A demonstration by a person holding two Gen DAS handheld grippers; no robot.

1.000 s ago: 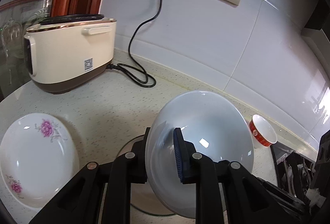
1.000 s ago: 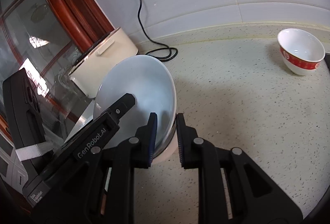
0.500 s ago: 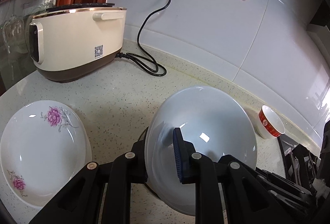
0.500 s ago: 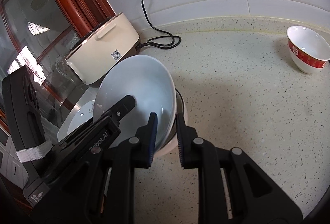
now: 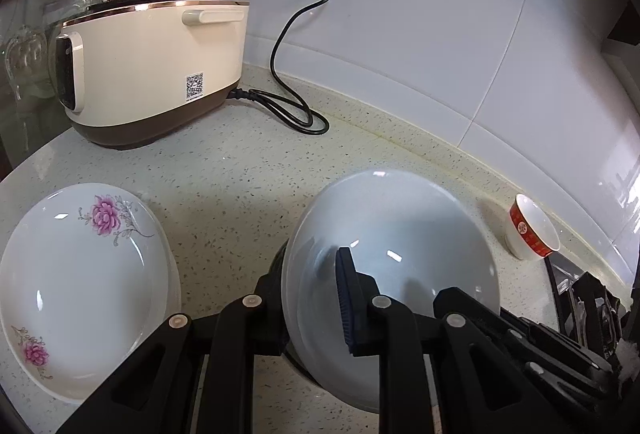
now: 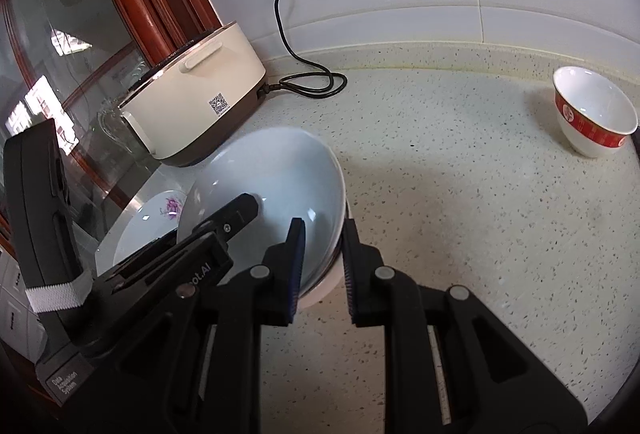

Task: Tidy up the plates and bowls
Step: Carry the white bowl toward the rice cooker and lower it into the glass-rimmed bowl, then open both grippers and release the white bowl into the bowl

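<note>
Both grippers, left [image 5: 312, 298] and right [image 6: 322, 266], have their fingers clamped on the plate's [image 5: 392, 234] opposite rims. This shares its weight, tilted above the table [image 6: 460, 174]. The flowered plate [image 5: 80, 266] lies left of them, likely the stacking spot.

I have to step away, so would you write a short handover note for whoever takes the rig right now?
Left gripper: shut on the near rim of the pale blue plate, held tilted above the counter.
Right gripper: shut on the same plate's rim.
Floral plate lies on the counter to the left; red-banded bowl stands far right near the wall.
Done: nothing is stacked.
Left: set down the blue plate, group plates and bowl.
</note>
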